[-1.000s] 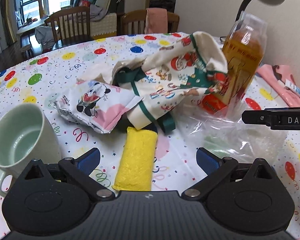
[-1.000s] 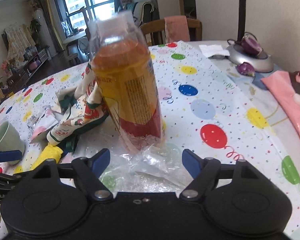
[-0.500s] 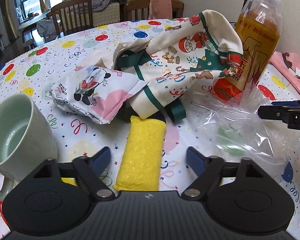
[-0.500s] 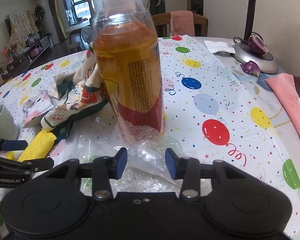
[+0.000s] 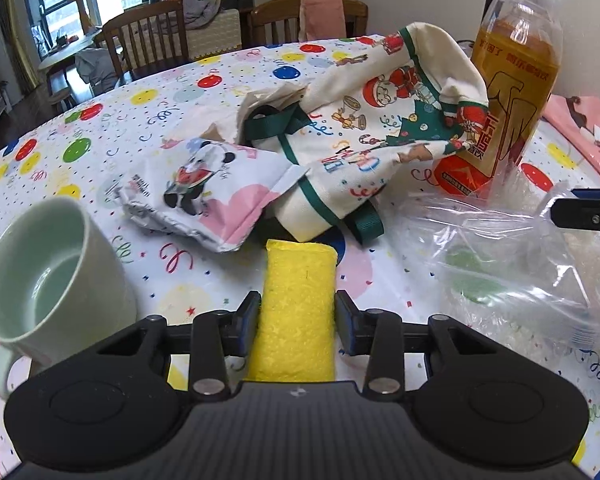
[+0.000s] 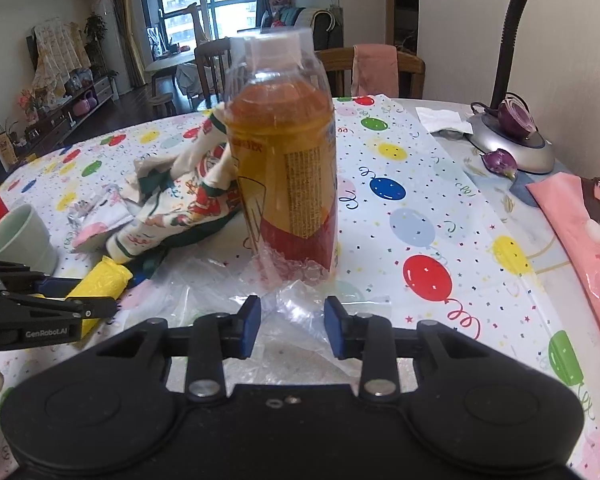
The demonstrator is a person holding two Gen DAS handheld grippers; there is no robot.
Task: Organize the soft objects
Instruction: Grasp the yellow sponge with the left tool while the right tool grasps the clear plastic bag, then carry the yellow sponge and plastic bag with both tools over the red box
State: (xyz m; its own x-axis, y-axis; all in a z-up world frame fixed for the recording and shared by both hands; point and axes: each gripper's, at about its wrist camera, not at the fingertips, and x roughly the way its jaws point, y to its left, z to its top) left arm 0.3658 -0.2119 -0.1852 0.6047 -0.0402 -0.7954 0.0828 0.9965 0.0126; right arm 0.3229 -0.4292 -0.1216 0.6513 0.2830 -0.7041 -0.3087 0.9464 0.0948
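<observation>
Two grippers are in front of you, and both have something between their blue pads. Your left gripper has its fingers drawn in against the sides of the yellow sponge, which runs straight forward between them on the tablecloth; you are holding it. Your right gripper has its fingers narrowed around a bunched fold of the clear plastic bag; whether the pads actually pinch the film you cannot tell.

Straight ahead of the right fingers the juice bottle stands upright, full of orange drink almost to the shoulder, with clear plastic pulled over its cap and its base sitting on the crumpled bag. Left of your left fingers stands the pale green mug, open side toward you, and nothing shows inside it. Beyond the sponge's far end lie the wipes pack with the cartoon mouse and, touching it, the Christmas cloth bag with green straps, which leans against the bottle. Right of the left fingers the plastic bag spreads flat and see-through.
</observation>
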